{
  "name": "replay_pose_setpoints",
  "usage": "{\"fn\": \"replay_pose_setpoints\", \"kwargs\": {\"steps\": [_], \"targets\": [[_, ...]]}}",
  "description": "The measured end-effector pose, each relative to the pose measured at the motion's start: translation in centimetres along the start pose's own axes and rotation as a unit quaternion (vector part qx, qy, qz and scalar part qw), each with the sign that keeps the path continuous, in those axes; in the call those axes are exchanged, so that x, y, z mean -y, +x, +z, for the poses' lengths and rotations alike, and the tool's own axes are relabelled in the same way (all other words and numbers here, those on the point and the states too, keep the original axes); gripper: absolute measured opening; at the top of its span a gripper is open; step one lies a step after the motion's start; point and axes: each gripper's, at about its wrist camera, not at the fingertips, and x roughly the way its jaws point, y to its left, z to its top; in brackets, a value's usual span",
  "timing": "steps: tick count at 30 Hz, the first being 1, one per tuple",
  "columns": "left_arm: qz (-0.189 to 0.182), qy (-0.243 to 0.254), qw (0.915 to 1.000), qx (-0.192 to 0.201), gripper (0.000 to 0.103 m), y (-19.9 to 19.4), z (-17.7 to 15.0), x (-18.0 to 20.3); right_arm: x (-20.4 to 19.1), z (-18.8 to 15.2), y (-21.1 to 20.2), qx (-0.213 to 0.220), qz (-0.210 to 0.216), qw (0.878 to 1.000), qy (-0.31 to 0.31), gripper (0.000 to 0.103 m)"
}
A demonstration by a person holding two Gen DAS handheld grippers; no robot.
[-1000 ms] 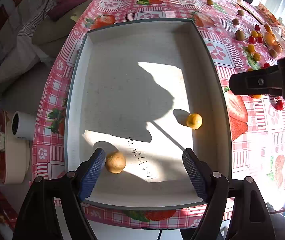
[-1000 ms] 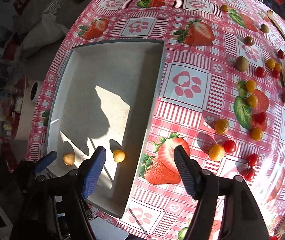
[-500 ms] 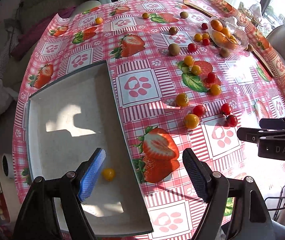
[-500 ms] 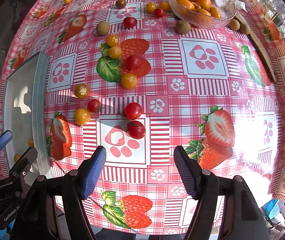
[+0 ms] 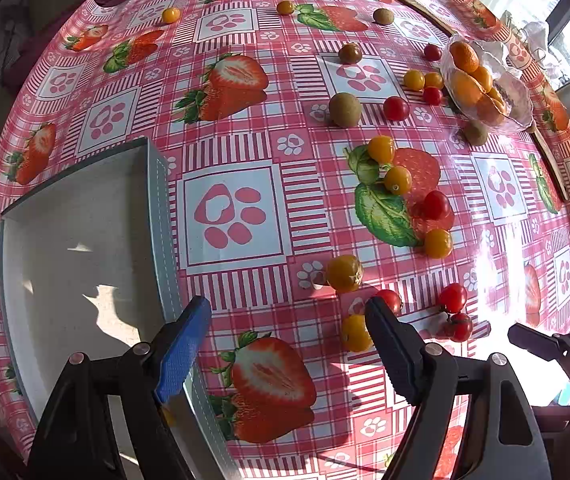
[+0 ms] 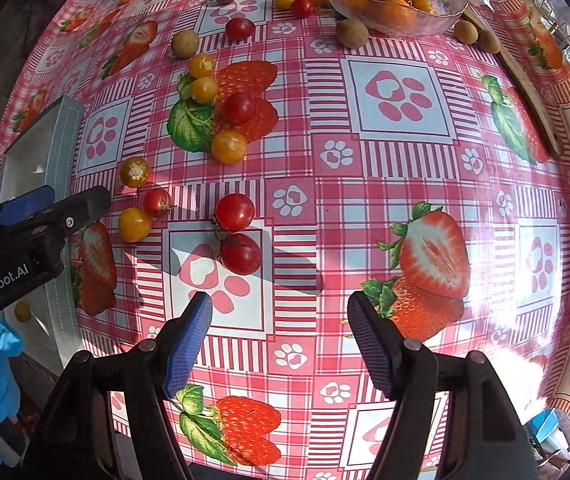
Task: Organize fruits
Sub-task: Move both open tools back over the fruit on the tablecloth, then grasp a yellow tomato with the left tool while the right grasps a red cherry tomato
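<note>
tablecloth [image 6: 397, 168]: pink plaid, strawberries | tray [image 5: 85, 216]: grey | tomatoes [image 6: 235, 212]: red

Worktop under a pink strawberry-and-paw-print cloth

The worktop [image 5: 237, 216] carried a grey tray [image 5: 157, 216] at its left edge, scattered red and yellow cherry tomatoes [image 6: 234, 211], several brown kiwis [image 5: 345, 109], a glass bowl [image 6: 437, 24] of oranges, and a wooden utensil [image 5: 417, 4] near the far side.

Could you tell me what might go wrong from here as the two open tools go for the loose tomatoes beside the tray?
The two red tomatoes look joined by a stem, so lifting one may drag the other. The yellow tomato lies against the left tool finger; a nudge could roll it. Both tools work close together; the right tool could collide.
</note>
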Motion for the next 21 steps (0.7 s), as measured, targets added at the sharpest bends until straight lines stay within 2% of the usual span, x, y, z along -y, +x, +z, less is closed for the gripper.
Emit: {"fn": "replay_pose_setpoints", "kwargs": {"steps": [14,15,16,20,21], "targets": [[0.004,0.018,0.9997,-0.015,0.080,2.9,1.8,2.7,-1.2,0.9,1.8,0.009,0.000,1.000,-0.011,0.074],[0.007,0.018,0.9997,-0.016,0.077,3.1,1.9,2.9,-1.4,1.1,1.9,0.011,-0.001,1.000,-0.014,0.074],[0.009,0.019,0.9996,-0.019,0.068,3.3,1.9,3.0,-1.7,1.2,1.9,0.013,-0.002,1.000,-0.016,0.073],[0.008,0.016,0.9997,-0.019,0.065,3.6,1.9,3.3,-3.0,1.8,2.2,0.019,-0.013,0.999,-0.023,0.060],[0.007,0.016,0.9997,-0.017,0.061,3.6,1.9,3.4,-3.4,2.1,2.2,0.019,-0.018,0.999,-0.026,0.054]]}}
